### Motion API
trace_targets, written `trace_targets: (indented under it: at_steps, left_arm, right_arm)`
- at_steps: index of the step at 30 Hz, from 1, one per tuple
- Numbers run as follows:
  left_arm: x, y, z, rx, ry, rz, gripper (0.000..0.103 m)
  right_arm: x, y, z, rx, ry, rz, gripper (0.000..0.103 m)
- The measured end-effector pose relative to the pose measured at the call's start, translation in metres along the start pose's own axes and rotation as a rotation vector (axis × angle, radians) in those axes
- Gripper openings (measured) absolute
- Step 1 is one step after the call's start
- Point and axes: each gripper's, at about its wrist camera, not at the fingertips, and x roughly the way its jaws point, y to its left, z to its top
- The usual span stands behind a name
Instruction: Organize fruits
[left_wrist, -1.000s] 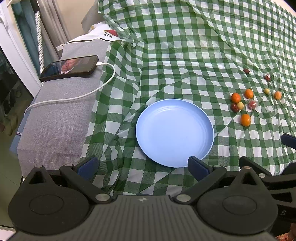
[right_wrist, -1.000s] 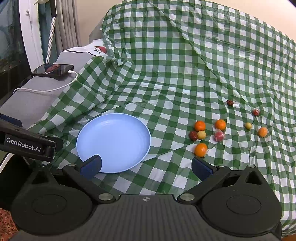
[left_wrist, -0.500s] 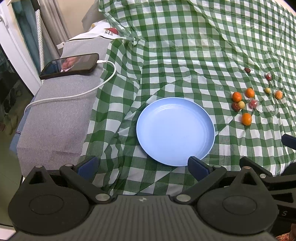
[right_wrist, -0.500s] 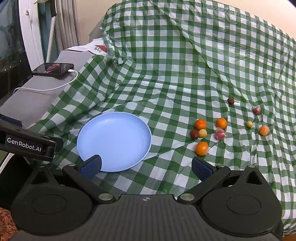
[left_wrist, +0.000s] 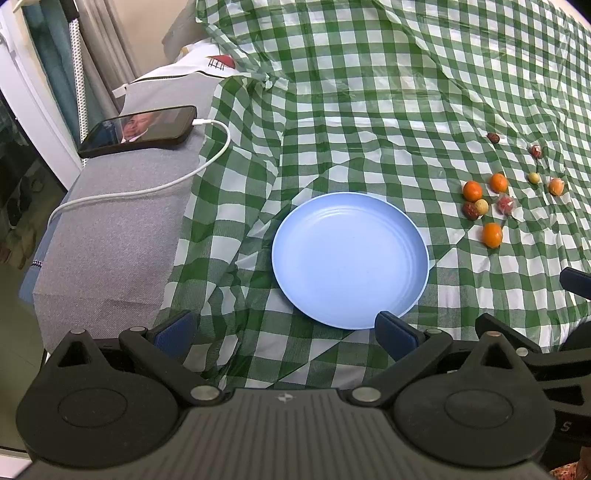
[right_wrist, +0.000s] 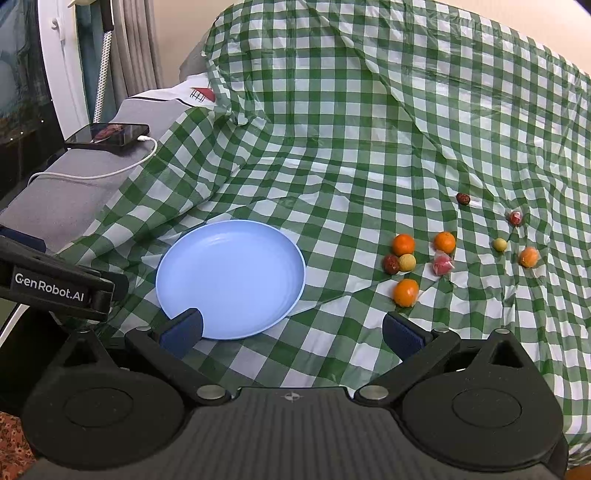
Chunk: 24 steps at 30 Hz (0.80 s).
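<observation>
You are holding the left gripper (left_wrist: 284, 328) and right gripper (right_wrist: 291, 330) spread wide and gripping nothing, both hovering at the near edge of the cloth (right_wrist: 332, 155). The plate (right_wrist: 231, 278) is lying bare just beyond. The fruits (right_wrist: 405, 292) are sitting scattered right of it, well apart from both grippers.

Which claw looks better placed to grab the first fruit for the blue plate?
Probably the right claw: it is open, with the nearest orange just ahead. The left claw faces the empty blue plate instead.
</observation>
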Motion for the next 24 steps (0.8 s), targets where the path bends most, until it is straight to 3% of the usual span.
trace_targets:
  at_steps: [24]
  left_arm:
    - [0.0032, 0.0008, -0.0021, 0.002, 0.014, 0.005, 0.103]
  right_arm:
    - [0.0015, -0.0025, -0.0011, 0.018, -0.005, 0.021, 0.102]
